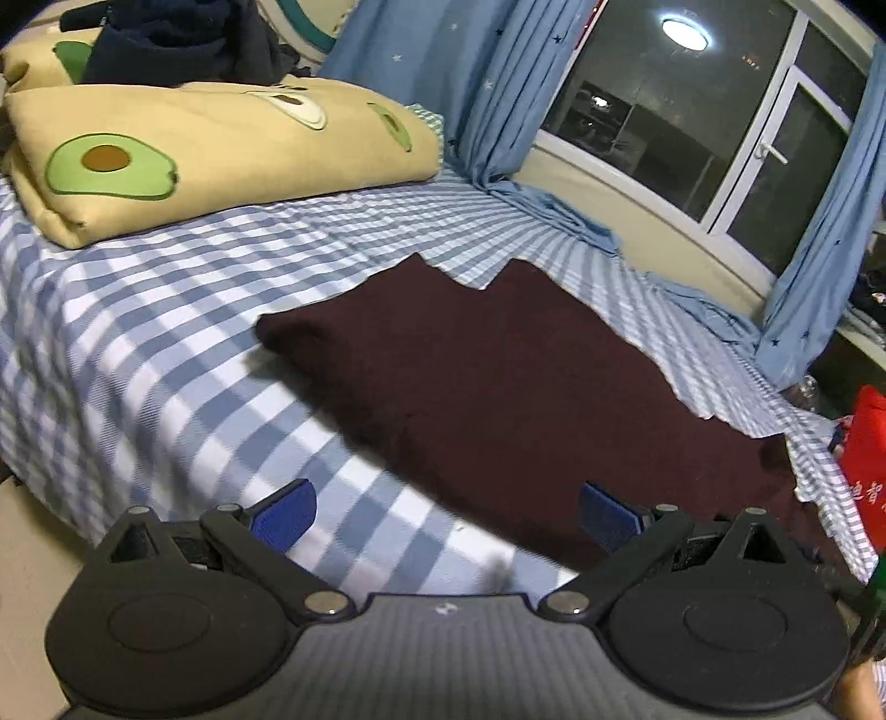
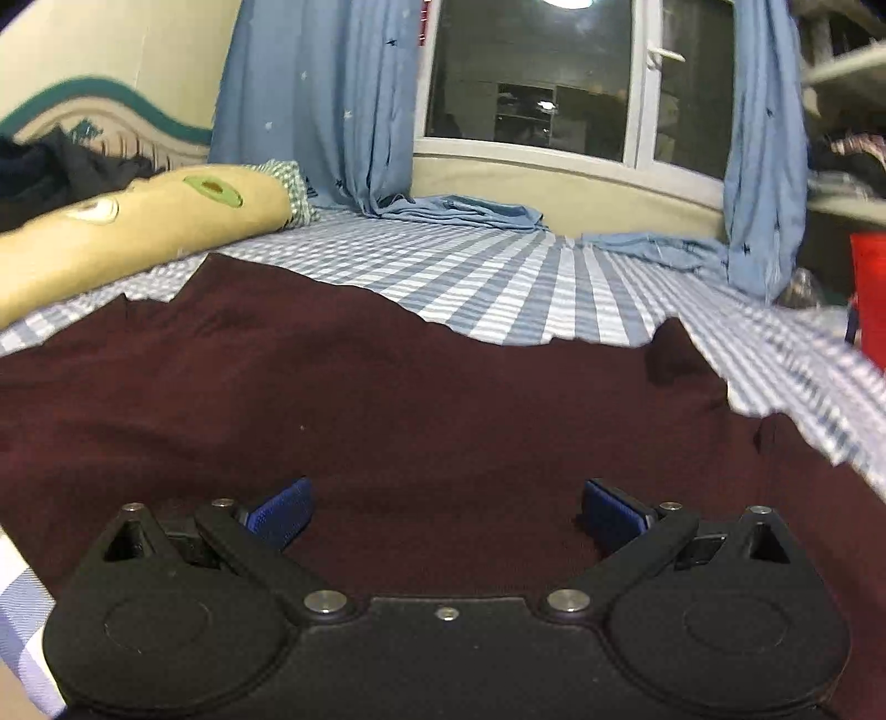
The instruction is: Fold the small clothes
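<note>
A dark maroon garment (image 1: 526, 376) lies spread flat on the blue-and-white checked bed sheet (image 1: 138, 343). It also fills the middle of the right wrist view (image 2: 387, 399). My left gripper (image 1: 446, 518) is open and empty, above the garment's near left edge where it meets the sheet. My right gripper (image 2: 446, 512) is open and empty, low over the garment's near part. Both have blue pads (image 1: 285, 518) set wide apart.
A folded beige quilt with avocado prints (image 1: 221, 144) lies at the bed's head with dark clothes (image 1: 183, 39) on top. Blue curtains (image 1: 470, 94) hang by the window and pool on the sheet (image 2: 459, 213). A red bag (image 1: 866, 443) stands at the right.
</note>
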Motion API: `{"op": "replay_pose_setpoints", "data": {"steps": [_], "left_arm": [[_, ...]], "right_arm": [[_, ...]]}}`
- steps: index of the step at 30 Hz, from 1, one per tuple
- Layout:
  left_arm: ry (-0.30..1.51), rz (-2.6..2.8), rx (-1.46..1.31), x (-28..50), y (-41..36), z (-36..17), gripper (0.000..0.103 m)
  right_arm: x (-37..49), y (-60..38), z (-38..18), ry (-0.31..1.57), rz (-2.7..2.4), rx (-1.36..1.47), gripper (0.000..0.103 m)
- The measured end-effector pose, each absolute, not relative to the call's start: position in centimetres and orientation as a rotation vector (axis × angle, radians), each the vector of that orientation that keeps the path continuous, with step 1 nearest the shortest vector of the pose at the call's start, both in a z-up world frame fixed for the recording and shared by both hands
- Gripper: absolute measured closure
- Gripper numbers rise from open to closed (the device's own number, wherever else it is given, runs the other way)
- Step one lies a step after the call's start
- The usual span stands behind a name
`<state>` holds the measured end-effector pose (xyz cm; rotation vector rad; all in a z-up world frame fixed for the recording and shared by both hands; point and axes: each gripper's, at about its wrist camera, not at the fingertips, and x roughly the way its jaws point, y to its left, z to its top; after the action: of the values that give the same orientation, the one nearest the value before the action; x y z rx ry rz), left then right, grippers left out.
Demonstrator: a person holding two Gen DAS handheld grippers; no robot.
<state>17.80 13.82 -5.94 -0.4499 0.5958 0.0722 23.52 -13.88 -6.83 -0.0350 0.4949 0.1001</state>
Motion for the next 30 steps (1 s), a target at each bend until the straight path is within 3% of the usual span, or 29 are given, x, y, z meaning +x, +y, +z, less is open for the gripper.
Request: {"op": "replay_pose_setpoints", "data": {"steps": [30], "left_arm": [[0.655, 0.128, -0.473, 22.3, 12.7, -7.5, 0.001]], "right_arm": [[20.6, -14.3, -7.8, 0.373, 0.123, 0.021, 0.001]]}}
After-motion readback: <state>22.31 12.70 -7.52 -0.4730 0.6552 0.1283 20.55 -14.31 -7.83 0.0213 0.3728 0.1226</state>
